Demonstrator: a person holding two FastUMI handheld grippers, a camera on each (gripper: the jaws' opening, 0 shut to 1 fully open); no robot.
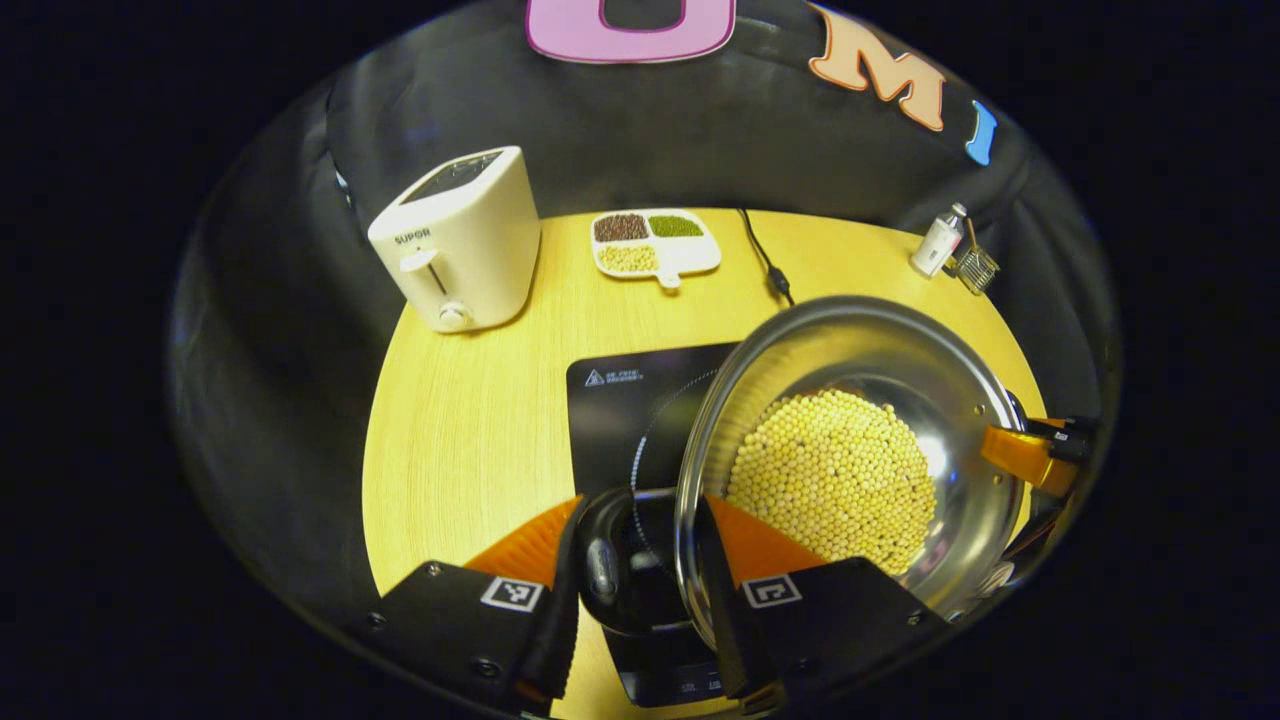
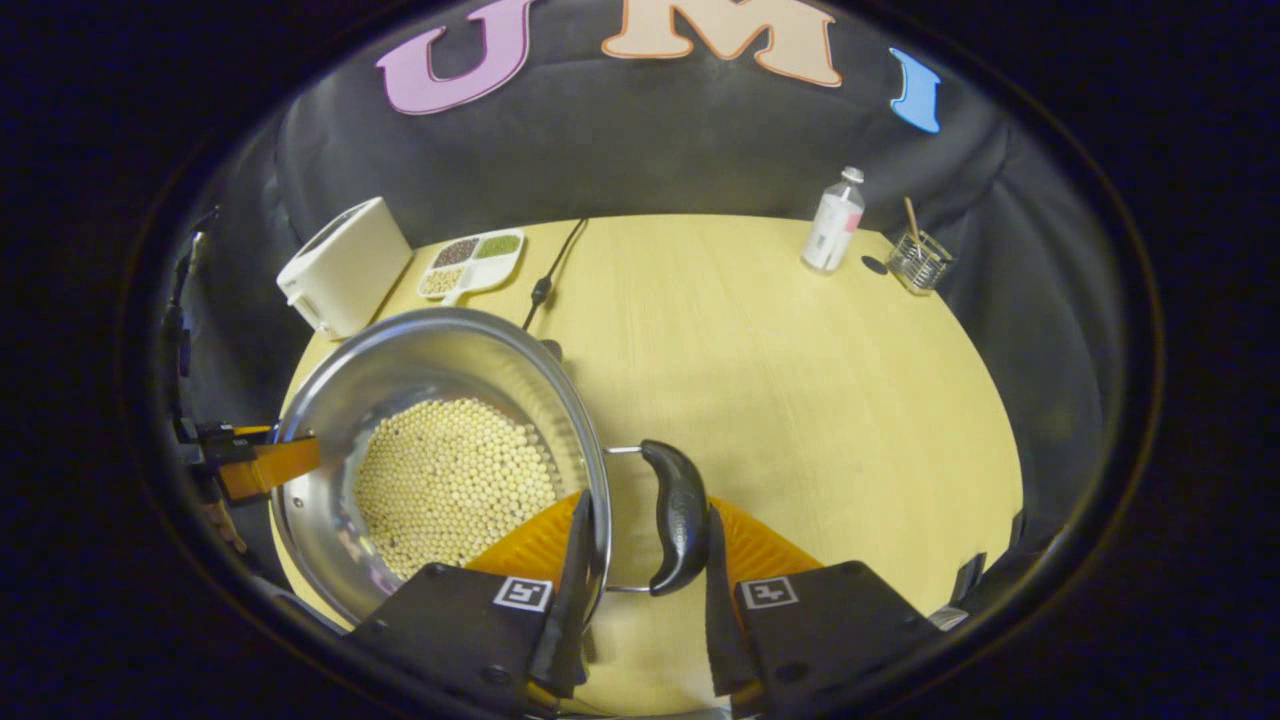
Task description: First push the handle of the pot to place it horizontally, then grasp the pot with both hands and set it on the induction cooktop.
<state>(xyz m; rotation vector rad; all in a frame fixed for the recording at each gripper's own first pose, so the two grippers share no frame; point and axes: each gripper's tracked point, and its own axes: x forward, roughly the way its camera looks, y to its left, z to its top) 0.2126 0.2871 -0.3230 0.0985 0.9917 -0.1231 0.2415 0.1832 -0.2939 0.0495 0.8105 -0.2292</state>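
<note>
A steel pot (image 1: pixel 860 350) of soybeans (image 1: pixel 830 470) hangs over the right part of the black induction cooktop (image 1: pixel 620 400); I cannot tell whether it rests on it. My left gripper (image 1: pixel 640 510) is shut across the pot's black left handle (image 1: pixel 603 565) and rim. In the right gripper view, my right gripper (image 2: pixel 648 505) grips the pot (image 2: pixel 430 360) the same way, one finger against the rim and the other against the black right handle (image 2: pixel 678 510). Each view shows the other gripper at the pot's far side: right gripper (image 1: pixel 1030 455), left gripper (image 2: pixel 260 465).
On the round wooden table (image 2: pixel 800 400) stand a white toaster (image 1: pixel 460 240), a divided dish of beans (image 1: pixel 655 242) and the cooktop's cable (image 1: pixel 765 260) at the back. A small bottle (image 2: pixel 833 220) and a wire holder (image 2: pixel 918 260) stand at the far right.
</note>
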